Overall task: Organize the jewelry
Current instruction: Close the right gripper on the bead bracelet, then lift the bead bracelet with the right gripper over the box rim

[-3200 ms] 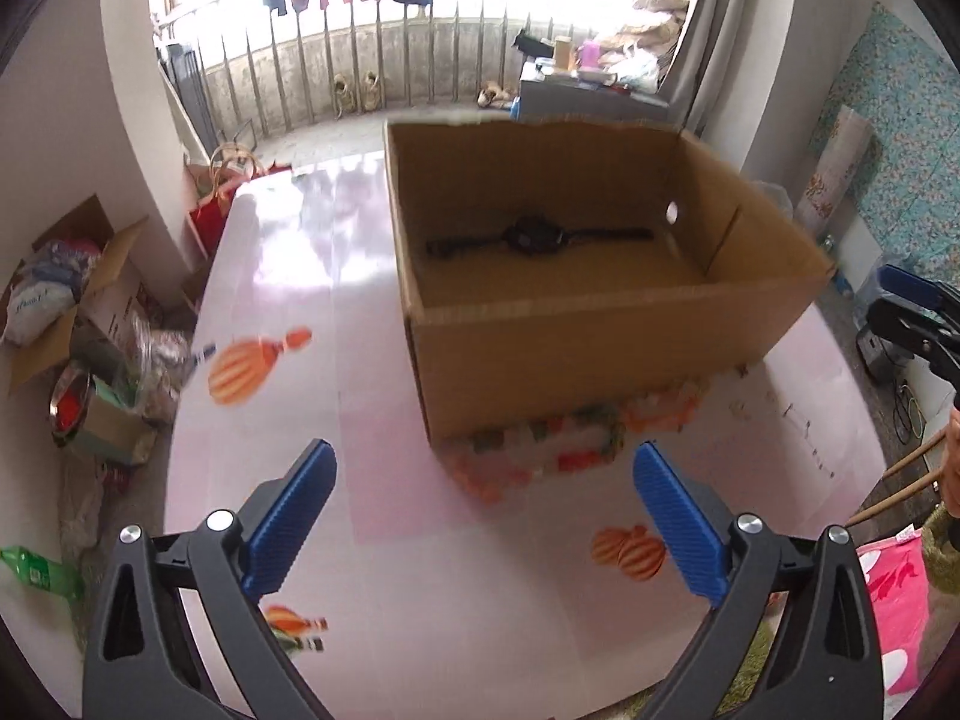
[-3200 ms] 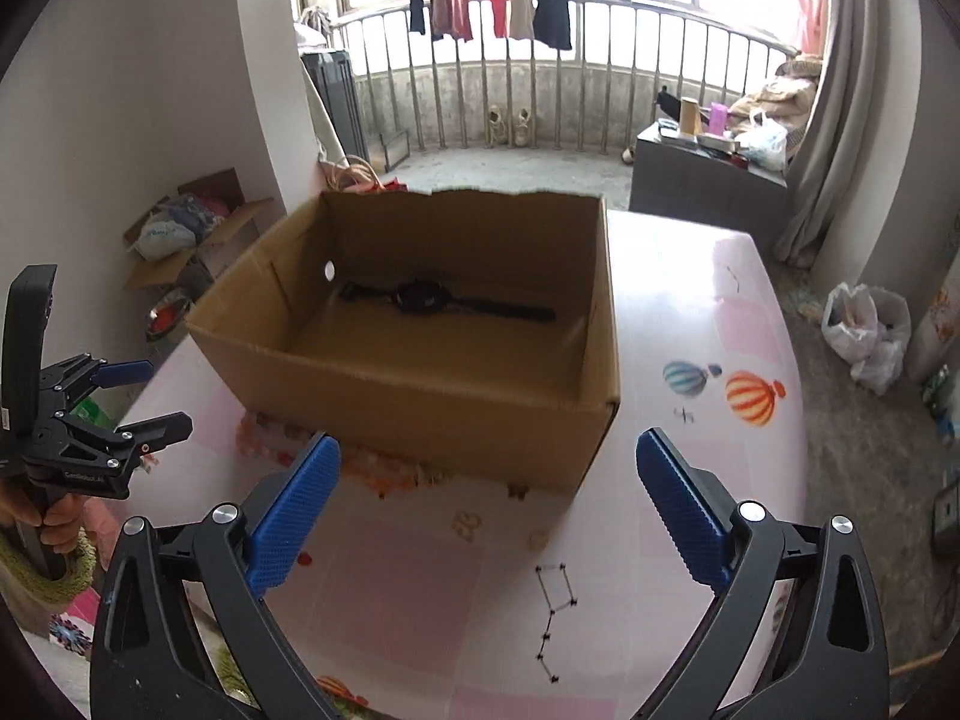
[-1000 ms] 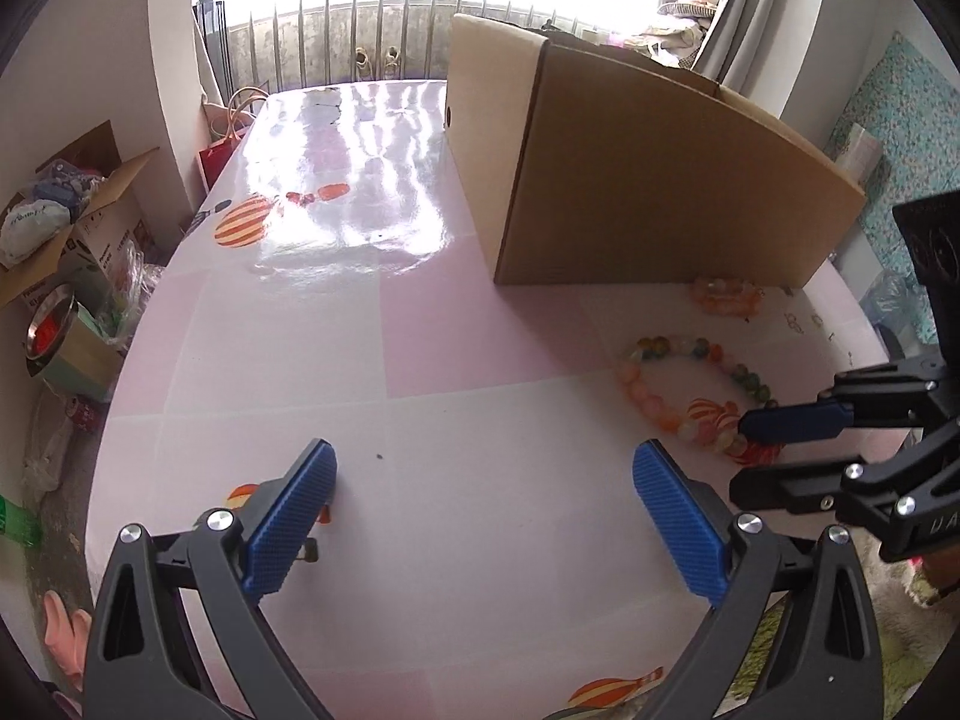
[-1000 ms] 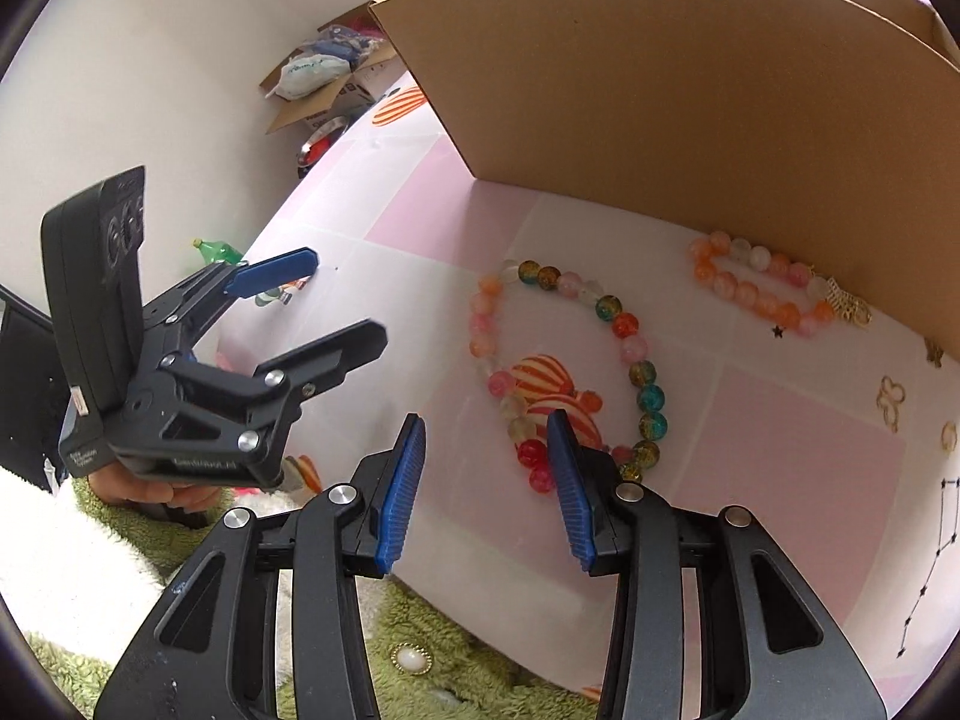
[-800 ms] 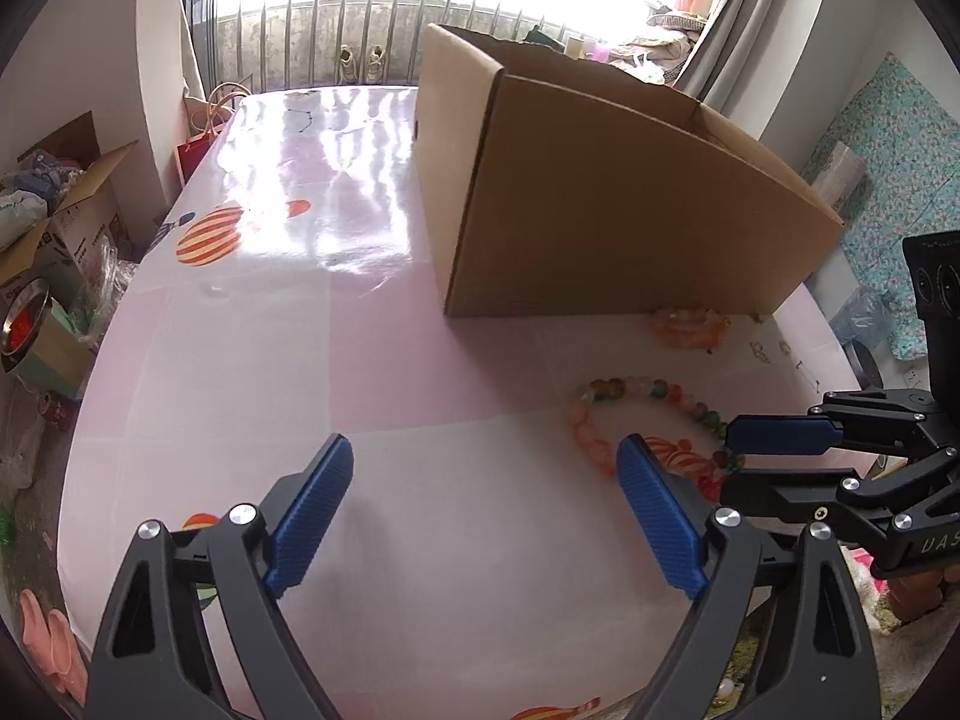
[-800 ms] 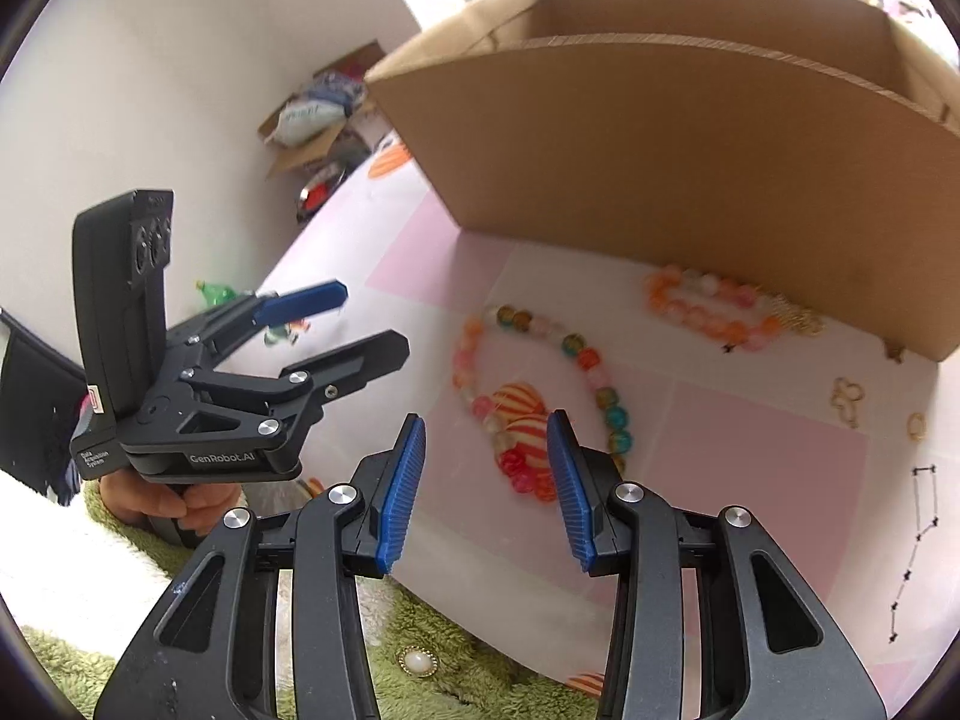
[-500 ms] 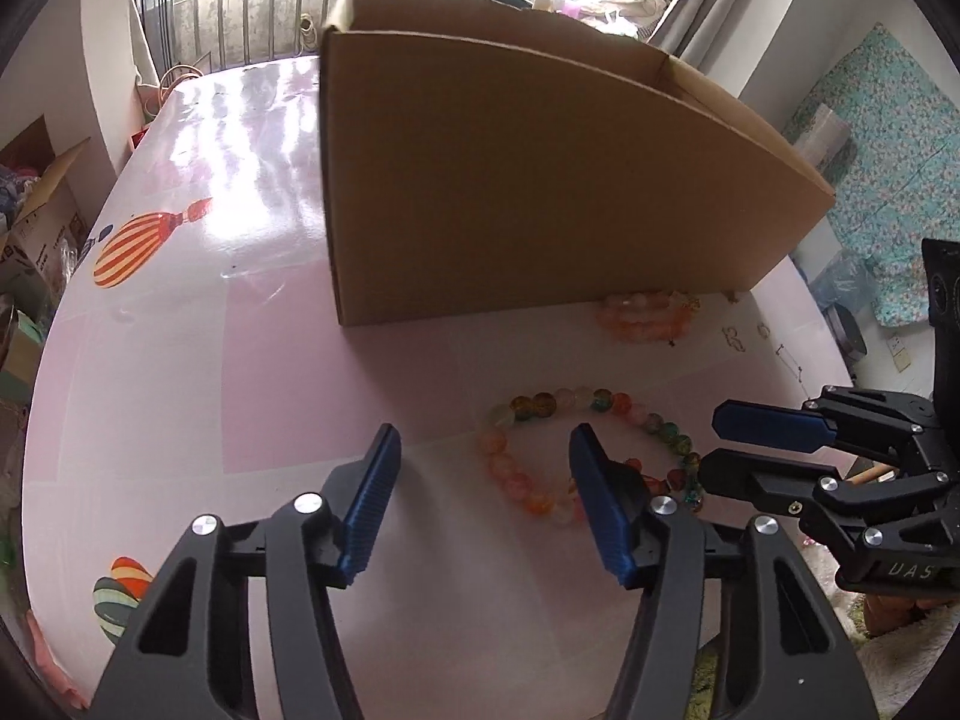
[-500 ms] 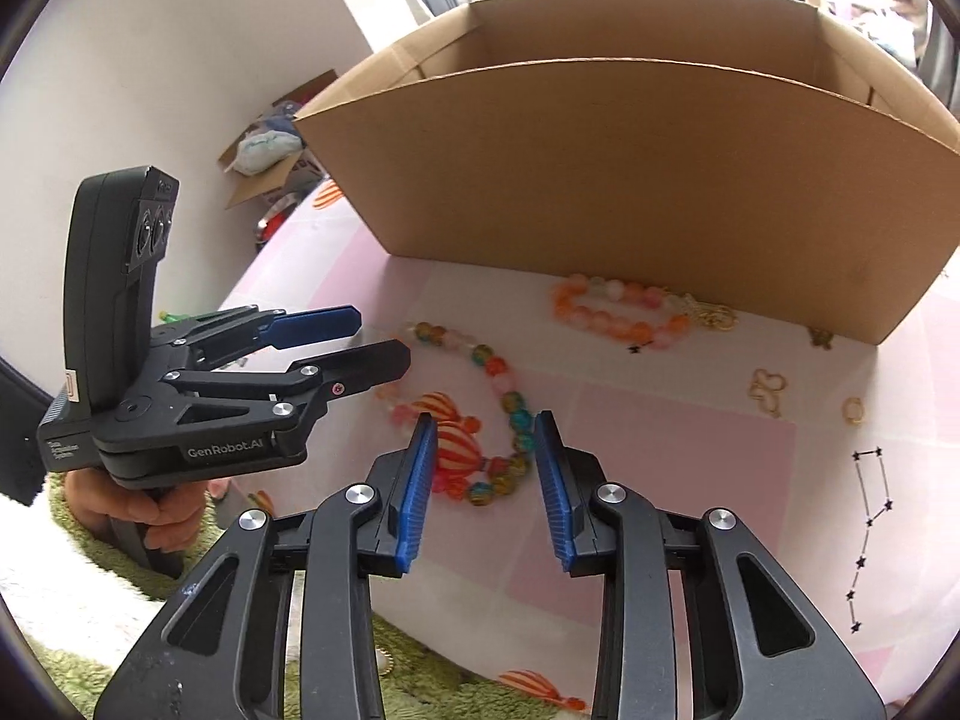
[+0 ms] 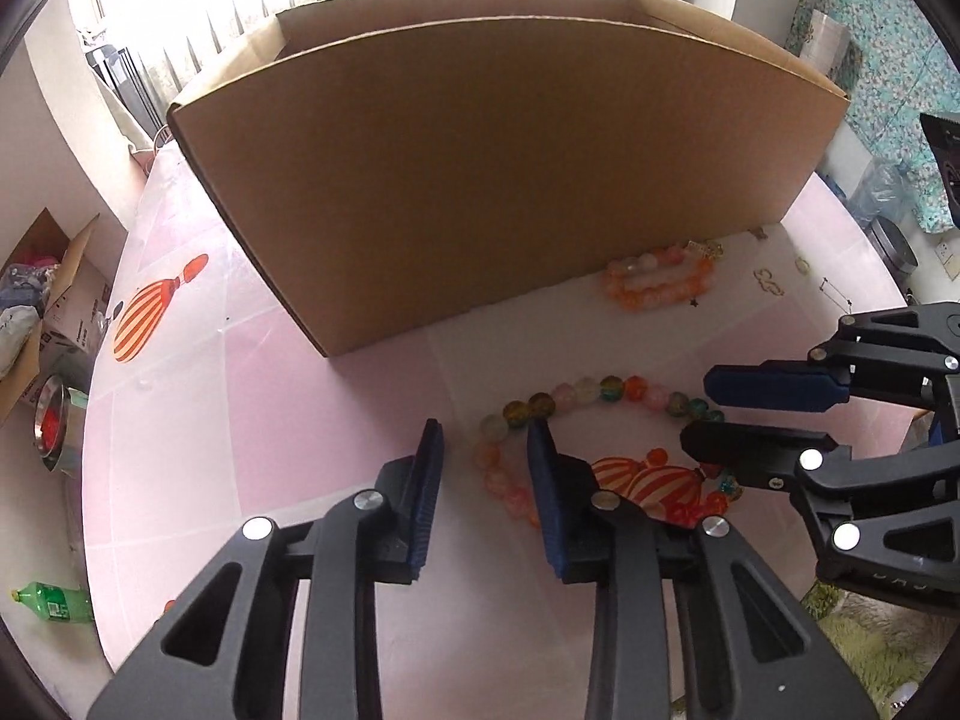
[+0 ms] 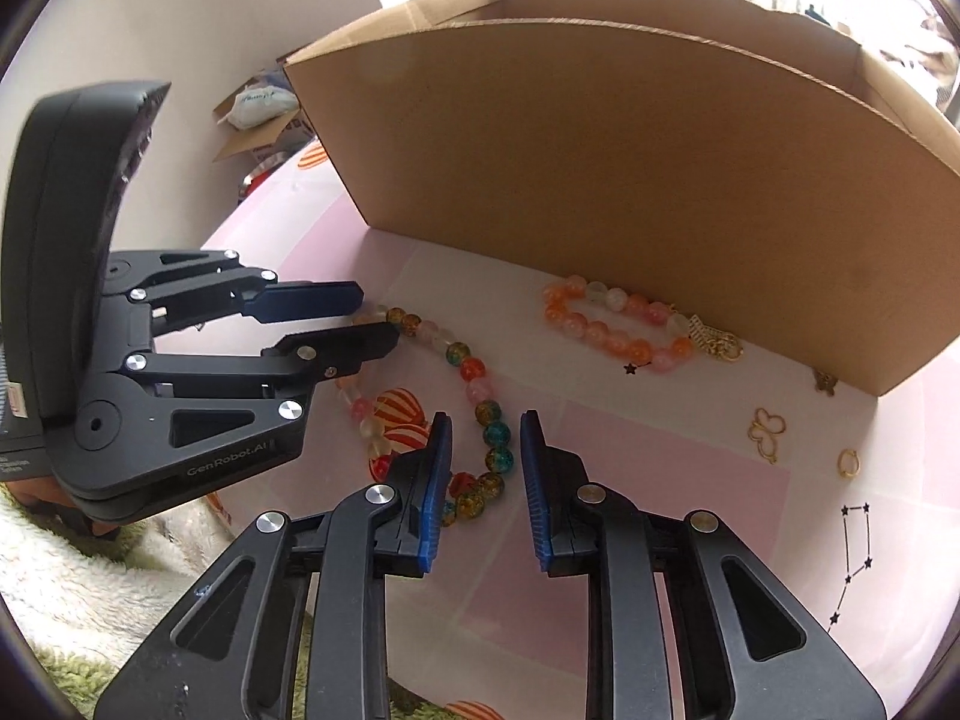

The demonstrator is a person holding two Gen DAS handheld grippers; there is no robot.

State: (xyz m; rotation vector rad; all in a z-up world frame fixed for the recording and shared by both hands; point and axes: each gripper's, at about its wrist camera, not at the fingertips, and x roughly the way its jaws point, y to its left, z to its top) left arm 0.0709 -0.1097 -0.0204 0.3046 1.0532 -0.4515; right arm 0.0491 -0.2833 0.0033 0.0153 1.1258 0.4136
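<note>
Two grippers are closing around one multicoloured bead bracelet [image 10: 480, 387] lying at six o'clock of the cardboard box [image 10: 600, 180]: left gripper [image 9: 485, 441] (marked "GenRobot.AI") and right gripper [image 10: 485, 429], pads not yet pressing beads.

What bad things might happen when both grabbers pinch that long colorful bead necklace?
Both the left gripper and right gripper are closing around the multicolored bead necklace from opposite sides; pulling apart might snap its string. Round beads could slip from the pads. It lies near the table edge and might slide off.
</note>
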